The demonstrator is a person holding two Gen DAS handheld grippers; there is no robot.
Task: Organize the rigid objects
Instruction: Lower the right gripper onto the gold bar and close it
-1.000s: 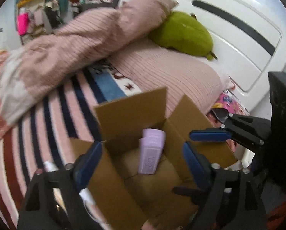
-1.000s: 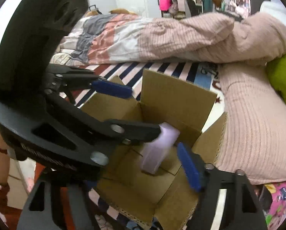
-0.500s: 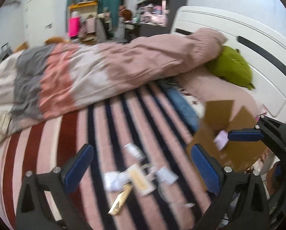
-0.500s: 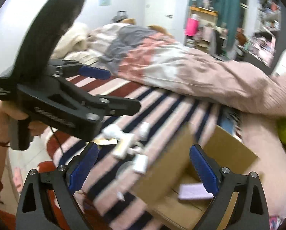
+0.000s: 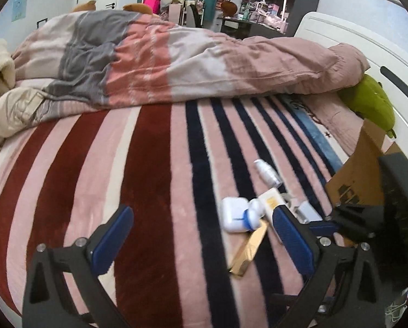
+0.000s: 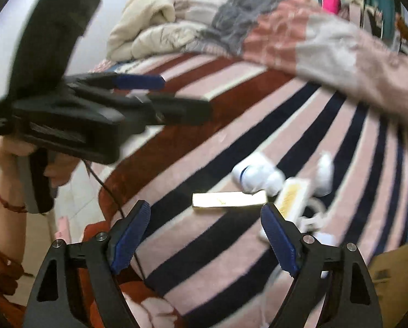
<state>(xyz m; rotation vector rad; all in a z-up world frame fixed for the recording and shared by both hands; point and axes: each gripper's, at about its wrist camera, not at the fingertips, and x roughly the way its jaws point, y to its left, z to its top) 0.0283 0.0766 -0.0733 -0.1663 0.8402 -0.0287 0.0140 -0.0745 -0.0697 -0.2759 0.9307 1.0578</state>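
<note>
Several small items lie on the striped blanket (image 5: 154, 164): a gold box (image 5: 248, 254) (image 6: 229, 201), a white earbud case (image 5: 233, 213) with a white-and-blue bottle (image 5: 251, 213) (image 6: 254, 176), a white-and-yellow box (image 5: 270, 201) (image 6: 292, 196) and a small white bottle (image 5: 266, 173) (image 6: 325, 173). The cardboard box (image 5: 359, 169) (image 6: 395, 276) stands at the right. My left gripper (image 5: 201, 237) is open and empty, left of the items. My right gripper (image 6: 204, 235) is open and empty, just before the gold box.
A rumpled pink, grey and cream duvet (image 5: 176, 60) lies across the far side of the bed. A green plush (image 5: 370, 101) rests by the white headboard (image 5: 367, 49). The left gripper body (image 6: 75, 114) fills the left of the right wrist view. The bed edge and floor (image 6: 78, 194) are at the left.
Both grippers have swung away from over the cardboard box, leaving the lilac box inside it, and now face the small items on the striped blanket.
</note>
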